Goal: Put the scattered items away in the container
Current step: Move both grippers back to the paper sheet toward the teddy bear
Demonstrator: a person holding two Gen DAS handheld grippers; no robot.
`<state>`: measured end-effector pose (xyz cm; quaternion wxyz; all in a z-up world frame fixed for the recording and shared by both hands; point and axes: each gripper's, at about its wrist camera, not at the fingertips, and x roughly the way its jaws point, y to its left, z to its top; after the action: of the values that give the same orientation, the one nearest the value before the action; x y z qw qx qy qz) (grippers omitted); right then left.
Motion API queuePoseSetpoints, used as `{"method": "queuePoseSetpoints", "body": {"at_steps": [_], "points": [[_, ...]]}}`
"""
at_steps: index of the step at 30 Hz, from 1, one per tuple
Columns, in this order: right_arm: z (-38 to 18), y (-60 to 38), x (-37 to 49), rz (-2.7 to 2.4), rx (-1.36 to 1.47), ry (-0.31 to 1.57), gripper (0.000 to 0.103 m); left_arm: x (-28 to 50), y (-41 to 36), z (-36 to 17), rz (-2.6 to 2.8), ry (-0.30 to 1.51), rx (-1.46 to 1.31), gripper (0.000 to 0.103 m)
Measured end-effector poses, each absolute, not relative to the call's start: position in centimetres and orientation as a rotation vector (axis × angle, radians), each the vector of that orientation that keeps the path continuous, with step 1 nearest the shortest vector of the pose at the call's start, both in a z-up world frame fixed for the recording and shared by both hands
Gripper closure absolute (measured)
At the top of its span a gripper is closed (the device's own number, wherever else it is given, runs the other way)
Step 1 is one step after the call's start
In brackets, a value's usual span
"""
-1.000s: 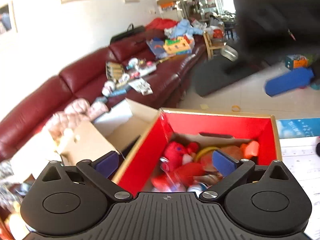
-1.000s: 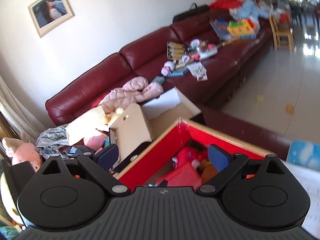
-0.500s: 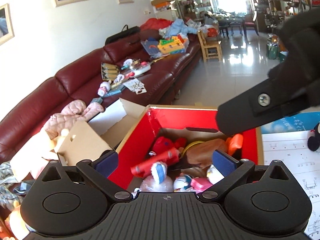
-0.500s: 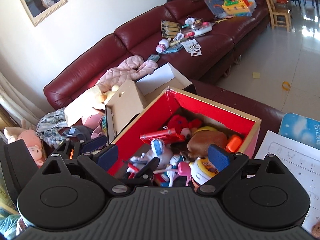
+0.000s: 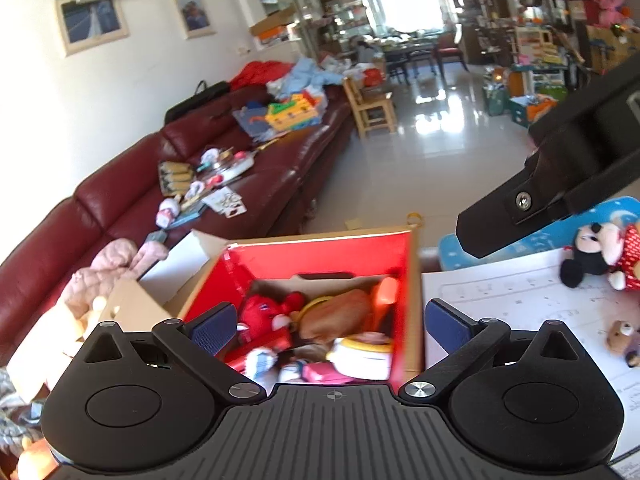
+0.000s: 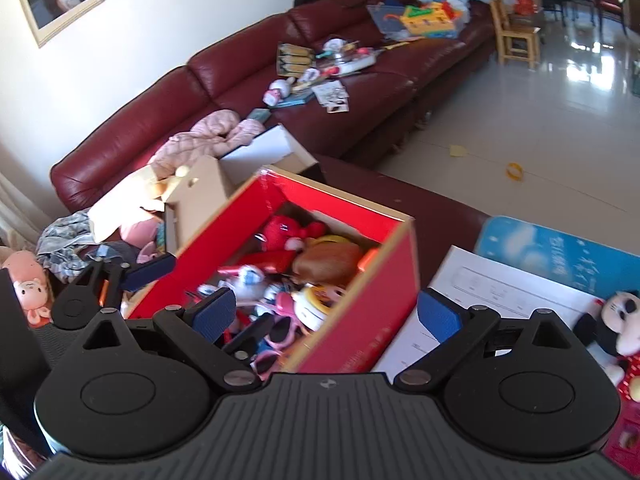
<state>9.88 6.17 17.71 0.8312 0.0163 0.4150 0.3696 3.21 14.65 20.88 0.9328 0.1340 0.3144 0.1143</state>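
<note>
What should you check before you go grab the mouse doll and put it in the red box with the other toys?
1. Left gripper empty and open: ok, its jaws are spread with nothing between them.
2. Right gripper empty and open: ok, the same.
3. Mouse doll free to pick: ok, it lies on the white paper sheet, right of the box, with no toy on top.
4. Room in the red box: ok, it holds many toys but they sit below the rim.
5. Other toys left out: not ok, a small bear also lies on the paper.
6. Grippers clear of each other: cannot tell; they are close together near the box.
</note>
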Motion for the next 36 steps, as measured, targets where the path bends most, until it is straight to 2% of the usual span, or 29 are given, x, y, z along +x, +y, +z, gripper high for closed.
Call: {"method": "queuePoseSetpoints", "body": {"at_steps": [9,20,27,36], "points": [[14.8,-2.3,9.1,0.646,0.046,0.903,0.003,3.1,7.8,18.6,0.102,0.680,0.312,0.000],[3.9,-14.0,10.1,0.436,0.229,1.107,0.003,4.5,-1.3,8.5,-0.077,0.873,0.299,0.000],[-1.0,-17.1,11.8,0.393,0.402,1.173,0.003,6.5,-3.5,3.0,-0.107,0.985,0.242,0.000],[-4.3,-17.1,15.5,0.387,0.436,1.197,0.003,8.9,-2.7,0.2,-0.092,1.064,0.187,0.000]]}}
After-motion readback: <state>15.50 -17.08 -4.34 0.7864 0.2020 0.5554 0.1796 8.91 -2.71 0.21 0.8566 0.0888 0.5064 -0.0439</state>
